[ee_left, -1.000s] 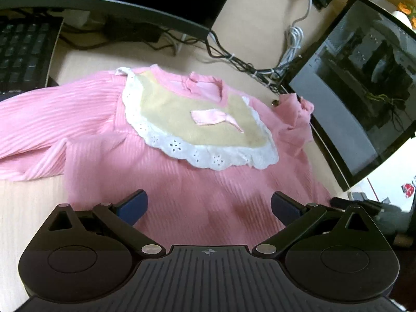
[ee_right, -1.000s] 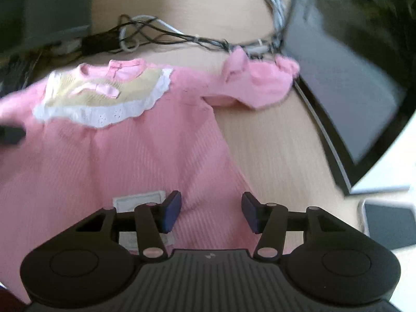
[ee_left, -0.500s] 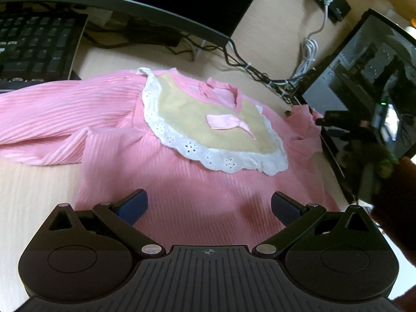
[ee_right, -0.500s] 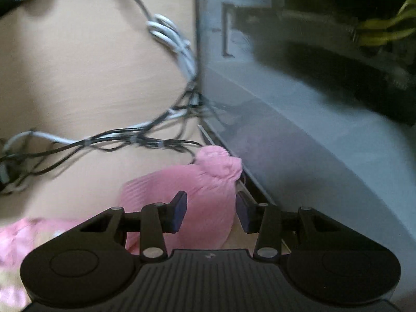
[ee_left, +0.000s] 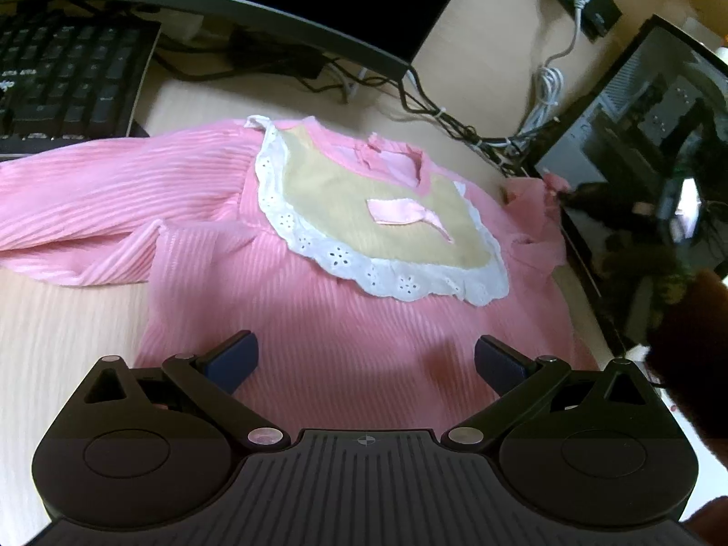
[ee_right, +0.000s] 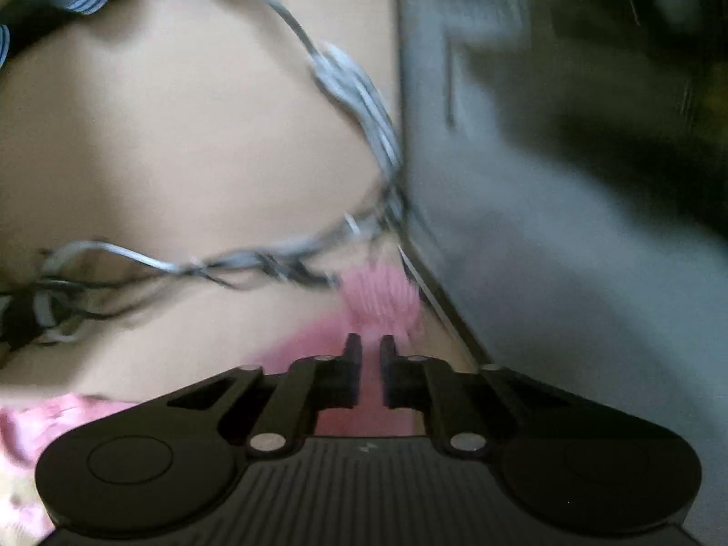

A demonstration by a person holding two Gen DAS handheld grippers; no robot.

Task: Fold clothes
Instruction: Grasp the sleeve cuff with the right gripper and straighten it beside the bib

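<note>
**Reader:** While the two handheld tongs face the desk, where does the clothing lie?

**Describer:** A small pink ribbed top with a beige bib panel edged in white lace (ee_left: 346, 282) lies spread face up on the pale wooden desk (ee_left: 59, 332). A pink ribbon bow (ee_left: 400, 211) sits on the bib. One long sleeve (ee_left: 104, 209) stretches out to the left, toward a black keyboard (ee_left: 68, 86). The other sleeve (ee_left: 537, 223) is bunched at the right, against a dark glass-sided computer case (ee_left: 646, 145).

**Reader:** And the left tongs?

**Describer:** The left gripper (ee_left: 364, 359) hangs over the lower part of the top with its black fingers spread wide, holding nothing.

**Reader:** The right one?

**Describer:** The right gripper (ee_right: 371, 355), seen in a blurred view, has its fingers drawn nearly together, with pink sleeve fabric (ee_right: 382, 300) between and just ahead of them. It appears to be pinching that sleeve, close beside the grey wall of the case (ee_right: 523, 250).

**Reader:** Anything else nearby?

**Describer:** A tangle of grey and black cables (ee_left: 455, 123) runs along the desk behind the top, under a dark monitor stand (ee_left: 227, 4).
</note>
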